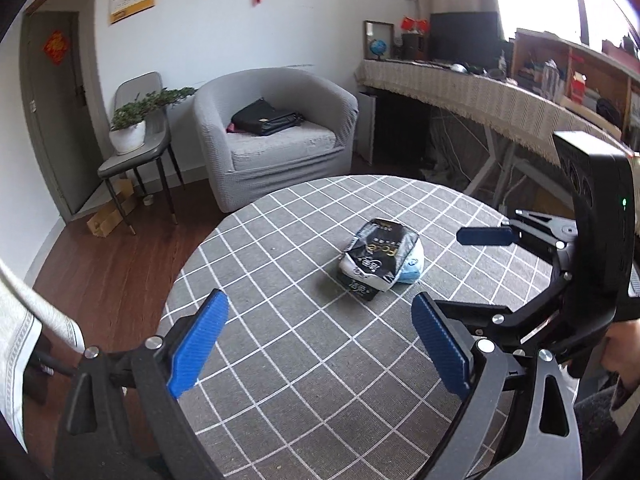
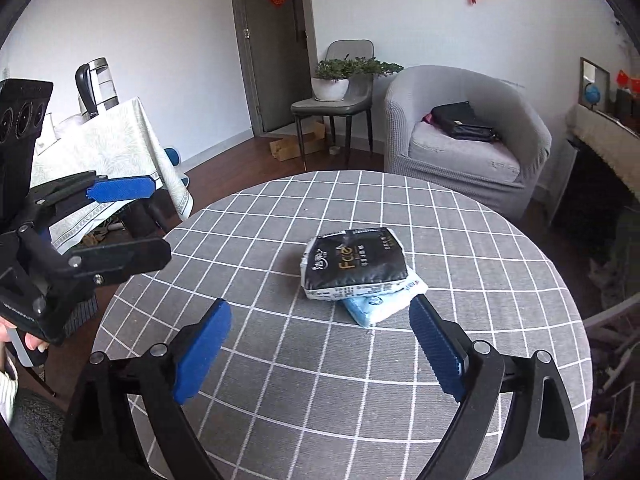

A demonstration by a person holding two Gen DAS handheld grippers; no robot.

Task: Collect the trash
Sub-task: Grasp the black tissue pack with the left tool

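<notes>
A black and white tissue pack (image 1: 380,254) (image 2: 354,262) lies on top of a light blue pack (image 1: 412,270) (image 2: 376,306) near the middle of the round table (image 1: 280,360) (image 2: 320,380). My left gripper (image 1: 320,344) is open and empty, above the table short of the packs. It shows in the right wrist view (image 2: 120,216) at the left, open. My right gripper (image 2: 320,350) is open and empty, just short of the packs. It also shows in the left wrist view (image 1: 456,272), to the right of the packs.
A grey armchair (image 1: 272,132) (image 2: 460,140) with a black bag stands beyond the table. A chair with a potted plant (image 1: 132,128) (image 2: 332,80) is beside it. A long desk (image 1: 480,96) runs along the right. A side table with a kettle (image 2: 96,88) stands at the left.
</notes>
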